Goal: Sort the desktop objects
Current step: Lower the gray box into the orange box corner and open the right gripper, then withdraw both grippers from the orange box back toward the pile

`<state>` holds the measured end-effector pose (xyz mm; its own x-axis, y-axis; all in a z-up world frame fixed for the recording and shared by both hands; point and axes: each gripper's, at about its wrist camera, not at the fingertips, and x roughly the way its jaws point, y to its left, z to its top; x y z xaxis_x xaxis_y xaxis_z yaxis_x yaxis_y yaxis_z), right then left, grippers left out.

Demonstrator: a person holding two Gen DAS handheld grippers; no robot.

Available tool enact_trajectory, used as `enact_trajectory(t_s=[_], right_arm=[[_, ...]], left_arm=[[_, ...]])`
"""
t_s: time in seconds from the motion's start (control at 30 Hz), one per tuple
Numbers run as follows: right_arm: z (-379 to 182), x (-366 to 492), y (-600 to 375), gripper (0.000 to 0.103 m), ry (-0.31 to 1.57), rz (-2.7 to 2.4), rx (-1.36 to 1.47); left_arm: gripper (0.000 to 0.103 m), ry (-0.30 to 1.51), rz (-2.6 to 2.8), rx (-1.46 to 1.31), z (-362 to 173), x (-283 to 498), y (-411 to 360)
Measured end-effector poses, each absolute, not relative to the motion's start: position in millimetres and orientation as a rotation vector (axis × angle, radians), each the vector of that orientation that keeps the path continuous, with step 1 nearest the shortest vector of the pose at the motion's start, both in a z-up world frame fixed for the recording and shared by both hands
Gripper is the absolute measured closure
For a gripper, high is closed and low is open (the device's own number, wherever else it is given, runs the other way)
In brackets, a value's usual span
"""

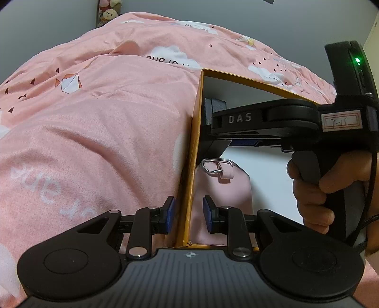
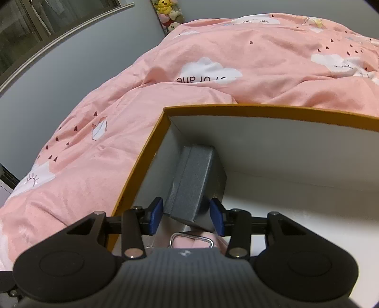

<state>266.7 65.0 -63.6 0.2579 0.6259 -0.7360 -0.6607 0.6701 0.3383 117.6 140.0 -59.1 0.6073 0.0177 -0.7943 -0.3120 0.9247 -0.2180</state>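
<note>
A white box with a yellow rim [image 1: 196, 142] lies on the bed. My left gripper [image 1: 189, 210] straddles its left wall, with a gap showing beside each blue pad. Inside the box lies a pink pouch [image 1: 222, 201] with a metal ring [image 1: 216, 165]. In the right wrist view, a grey block [image 2: 194, 180] leans tilted in the box's far left corner [image 2: 260, 110], above the pink pouch [image 2: 196, 241]. My right gripper [image 2: 187, 213] has the block's near end between its pads, with a thin gap at the left pad. A hand [image 1: 312, 194] holds that gripper's handle.
The box sits on a rumpled pink duvet [image 1: 94, 130] with cloud prints, which rises around it on the left and behind. Plush toys [image 2: 165, 9] sit by the grey wall at the far end. A window frame [image 2: 35, 23] is at the upper left.
</note>
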Motion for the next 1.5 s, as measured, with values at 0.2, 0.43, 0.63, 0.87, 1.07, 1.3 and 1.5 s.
enact_trajectory(t_s=[0.2,0.43,0.63,0.87,1.07,1.3,1.5], right_arm=[[-60,271,51,0.056,1.029,0.934,0.065],[-56,255,61,0.064,0.919,0.979,-0.171],[-59,259,69,0.074,0.918,0.962,-0.190],[-55,249,64,0.074,0.886,0.958,-0.239],[-35,234,41,0.064,0.826,0.949,-0.209],[-6,203,3,0.063,0.702,0.955,-0.161],[3,172,-27,0.063,0.635,0.921,-0.136]], left_arm=[[0.074,0.903,0.198,-0.353,-58,117,141],[0.074,0.907,0.197,-0.350,-58,117,139],[0.074,0.909,0.201,-0.349,-59,117,138],[0.074,0.881,0.219,-0.343,-54,113,137],[0.074,0.798,0.258,-0.322,-40,105,133],[0.074,0.691,0.286,-0.258,-16,94,120],[0.074,0.650,0.278,-0.202,1,85,105]])
